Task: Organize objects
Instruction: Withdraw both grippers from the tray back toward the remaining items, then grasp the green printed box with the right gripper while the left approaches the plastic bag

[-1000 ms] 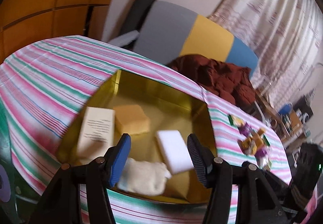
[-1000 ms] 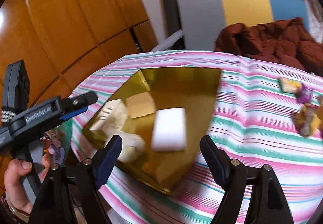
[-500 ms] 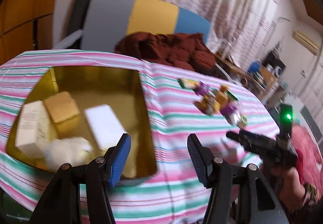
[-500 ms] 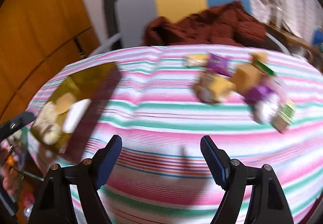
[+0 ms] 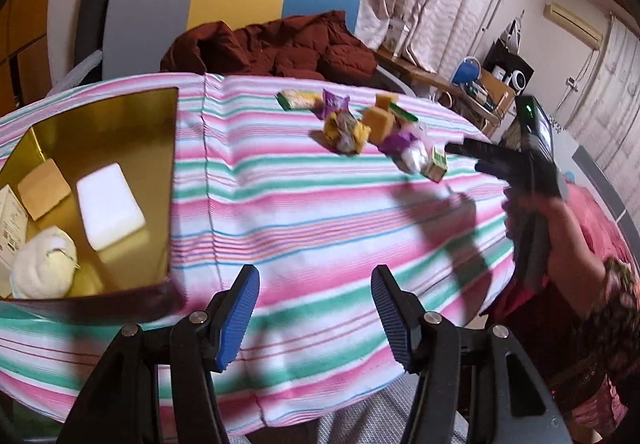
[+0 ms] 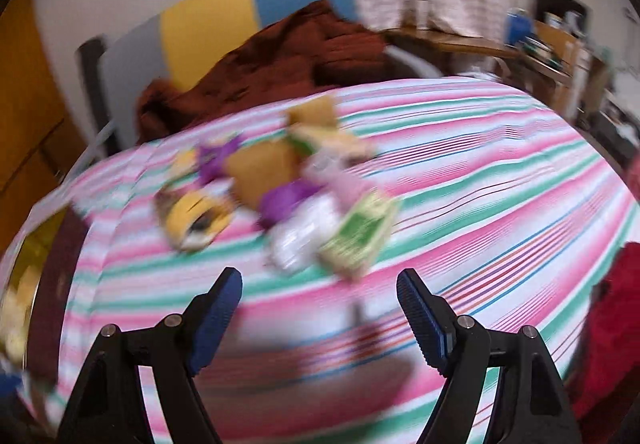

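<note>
your left gripper (image 5: 314,314) hangs over the near edge of the striped tablecloth (image 5: 320,212) with its jaws spread wide and nothing between them, and only its view shows the gold tray (image 5: 120,124) clearly – four things lie inside: one white sponge block (image 5: 109,212), one tan block (image 5: 43,189), one cream soft bundle (image 5: 43,268), and one pale printed box (image 5: 10,216) cut off by the frame edge. that view also catches your right gripper (image 5: 466,156) from the side, held in your hand (image 5: 560,236) just beside the pile of small packets (image 5: 372,132), but it does not show the gap there. the right wrist view does: your right gripper (image 6: 320,318) is released, jaws well apart and empty, pointed at the same pile (image 6: 280,204) lying loose on the cloth, near its fingers. this view is blurred, so the packets cannot be counted exactly – you can make out a green box (image 6: 360,234), a yellow wrapper (image 6: 196,220), a purple one (image 6: 284,200) and a tan block (image 6: 264,168); the tray is only a dark sliver (image 6: 44,268) at the left. one brown jacket (image 5: 272,44) lies behind the table.
</note>
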Demonstrator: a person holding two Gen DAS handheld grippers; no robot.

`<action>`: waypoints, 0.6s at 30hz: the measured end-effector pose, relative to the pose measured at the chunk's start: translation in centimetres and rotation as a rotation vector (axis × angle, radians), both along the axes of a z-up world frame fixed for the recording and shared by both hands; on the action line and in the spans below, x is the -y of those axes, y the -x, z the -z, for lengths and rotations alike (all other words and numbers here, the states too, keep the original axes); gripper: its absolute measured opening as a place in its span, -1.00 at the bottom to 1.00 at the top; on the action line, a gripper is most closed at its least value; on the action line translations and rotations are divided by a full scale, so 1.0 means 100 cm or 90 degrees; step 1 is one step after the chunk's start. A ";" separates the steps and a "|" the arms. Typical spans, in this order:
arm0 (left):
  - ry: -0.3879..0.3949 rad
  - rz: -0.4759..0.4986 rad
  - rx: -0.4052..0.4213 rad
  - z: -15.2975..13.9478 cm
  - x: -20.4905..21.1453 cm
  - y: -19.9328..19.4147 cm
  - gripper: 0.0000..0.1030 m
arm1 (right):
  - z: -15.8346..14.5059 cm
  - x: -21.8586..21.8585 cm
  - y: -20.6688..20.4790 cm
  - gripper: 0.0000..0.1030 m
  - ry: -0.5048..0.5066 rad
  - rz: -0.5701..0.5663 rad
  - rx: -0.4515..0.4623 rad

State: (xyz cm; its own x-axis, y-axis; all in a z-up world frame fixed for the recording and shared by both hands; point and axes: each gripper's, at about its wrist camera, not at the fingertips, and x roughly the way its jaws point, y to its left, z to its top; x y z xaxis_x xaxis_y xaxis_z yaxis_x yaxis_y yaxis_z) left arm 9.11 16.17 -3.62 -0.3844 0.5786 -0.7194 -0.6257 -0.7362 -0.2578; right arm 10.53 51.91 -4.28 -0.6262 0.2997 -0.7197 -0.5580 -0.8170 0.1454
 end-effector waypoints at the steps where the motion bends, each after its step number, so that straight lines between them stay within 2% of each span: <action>1: 0.002 0.002 0.003 0.002 -0.002 0.000 0.14 | 0.000 -0.008 0.002 0.55 0.004 0.017 -0.001; 6: 0.019 0.006 0.021 0.009 -0.010 -0.005 0.14 | 0.017 -0.037 0.025 0.34 0.015 0.067 0.036; 8: 0.025 0.008 0.023 0.012 -0.013 -0.006 0.14 | 0.025 -0.048 0.031 0.33 0.034 0.073 0.042; 13: 0.035 0.009 0.028 0.015 -0.018 -0.006 0.14 | 0.032 -0.055 0.033 0.32 0.058 0.068 0.030; 18: 0.043 0.016 0.039 0.019 -0.026 -0.005 0.15 | 0.043 -0.053 0.039 0.26 0.075 0.039 0.059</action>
State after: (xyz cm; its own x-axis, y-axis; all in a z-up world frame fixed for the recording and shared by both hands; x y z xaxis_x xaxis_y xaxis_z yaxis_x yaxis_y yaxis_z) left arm 9.65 18.82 -5.54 -0.3253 0.5362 -0.7789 -0.6286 -0.7380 -0.2455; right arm 6.66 57.25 -8.57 -0.5387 0.2452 -0.8060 -0.6217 -0.7614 0.1839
